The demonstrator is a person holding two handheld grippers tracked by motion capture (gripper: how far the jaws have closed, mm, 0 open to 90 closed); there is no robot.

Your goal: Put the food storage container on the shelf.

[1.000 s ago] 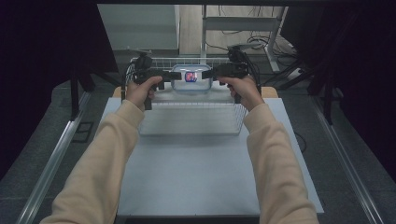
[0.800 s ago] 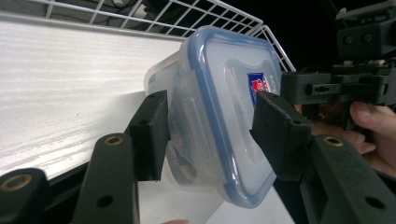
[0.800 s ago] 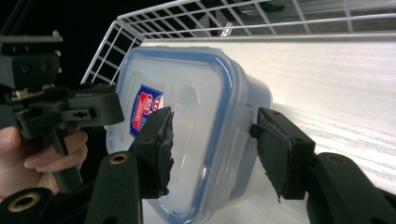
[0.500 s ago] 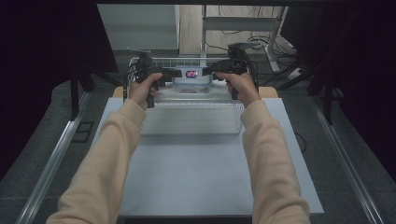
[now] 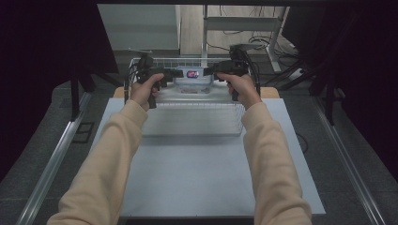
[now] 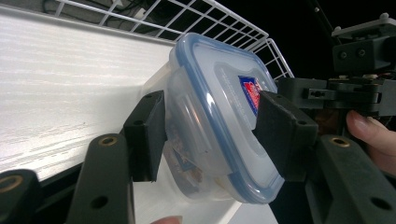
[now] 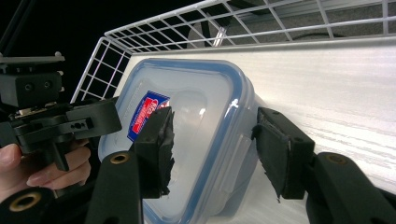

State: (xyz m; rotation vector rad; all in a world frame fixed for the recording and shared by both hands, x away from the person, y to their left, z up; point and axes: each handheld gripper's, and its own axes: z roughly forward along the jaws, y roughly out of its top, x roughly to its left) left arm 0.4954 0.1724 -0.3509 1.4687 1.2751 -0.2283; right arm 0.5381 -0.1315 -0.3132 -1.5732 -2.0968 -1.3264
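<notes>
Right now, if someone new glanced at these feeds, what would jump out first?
A clear plastic box with a blue-rimmed lid and a red and blue sticker, held up between both tongs over the far end of the white wire basket. The left tongs grip one side and the right tongs the other, with the person's cream-sleeved arms reaching in from below.

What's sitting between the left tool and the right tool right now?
A clear lidded container with a blue seal and red label, clamped from both sides by the left tool and right tool; the high view shows it over the wire basket.
</notes>
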